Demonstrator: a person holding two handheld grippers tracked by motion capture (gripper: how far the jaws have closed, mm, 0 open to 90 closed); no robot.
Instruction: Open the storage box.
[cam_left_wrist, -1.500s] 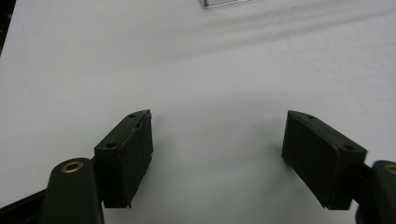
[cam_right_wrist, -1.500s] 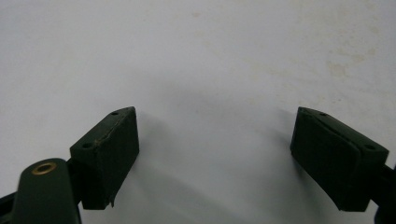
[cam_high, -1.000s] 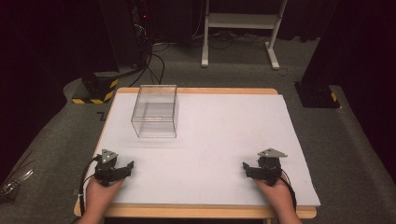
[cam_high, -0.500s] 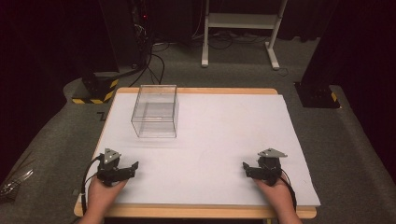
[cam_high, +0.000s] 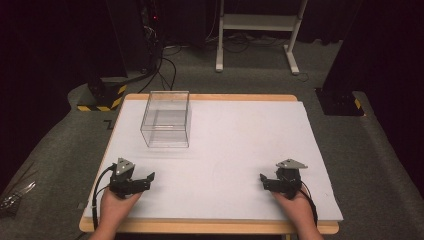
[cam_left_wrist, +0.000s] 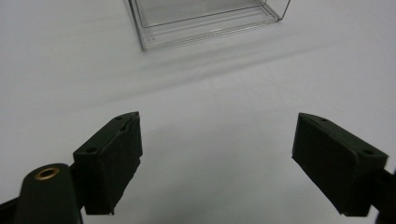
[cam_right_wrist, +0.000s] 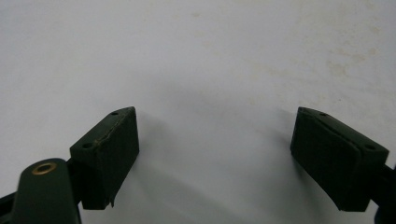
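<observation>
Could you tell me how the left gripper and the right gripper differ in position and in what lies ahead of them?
The left gripper sits near the table's left front corner, while the right gripper sits near the right front corner. The left gripper points toward the clear box, seen ahead in its own view; the right gripper faces bare white table surface. Both are open, empty, and held low over the table by a hand.

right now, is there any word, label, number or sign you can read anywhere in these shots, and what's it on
No readable text in any view.
The clear plastic box carries no label that I can see.
The white table cover is blank apart from faint stains.
The yellow and black hazard stripes on a stand base on the floor are a pattern, not words.
A dark mark on the carpet beside the table's left edge may be a character, but it is too small to read.
</observation>
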